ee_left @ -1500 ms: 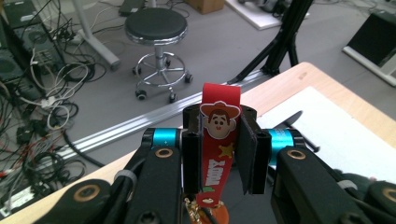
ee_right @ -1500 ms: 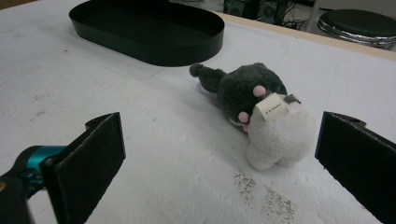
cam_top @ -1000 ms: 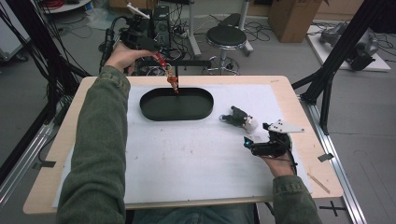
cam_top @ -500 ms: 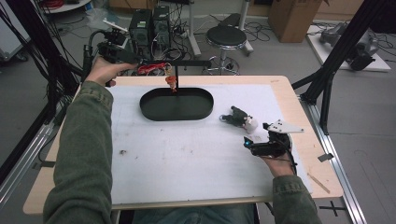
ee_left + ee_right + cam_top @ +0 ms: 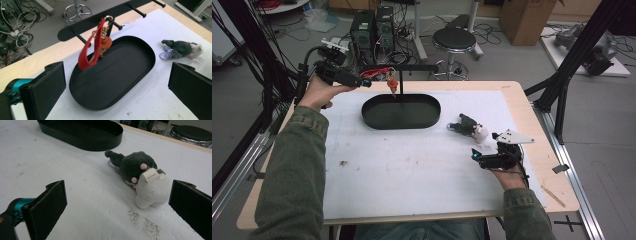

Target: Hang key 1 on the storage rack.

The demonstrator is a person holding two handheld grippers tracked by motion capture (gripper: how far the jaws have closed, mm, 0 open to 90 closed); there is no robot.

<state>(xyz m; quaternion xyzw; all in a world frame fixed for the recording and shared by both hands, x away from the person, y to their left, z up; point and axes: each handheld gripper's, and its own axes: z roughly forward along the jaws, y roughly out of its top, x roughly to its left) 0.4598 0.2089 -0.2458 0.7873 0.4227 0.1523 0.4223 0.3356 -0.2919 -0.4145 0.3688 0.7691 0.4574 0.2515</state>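
Keychain on the peg, both my jaws spread and empty.

Since a second ago my left gripper (image 5: 354,80) has pulled back from above the black tray (image 5: 377,116) toward the bench's far left corner, and the red keychain (image 5: 96,46) it carried now hangs from a peg of the black rack (image 5: 75,27), over the tray's far rim; its red strap looks blurred. My right gripper (image 5: 484,159) has not moved, resting on the white mat (image 5: 412,170) just short of the grey and white plush toy (image 5: 141,176), which lies near the tray's right end. Open mat stretches between the tray and the bench's near edge, with bare wood along the right edge beyond my right hand (image 5: 507,175).
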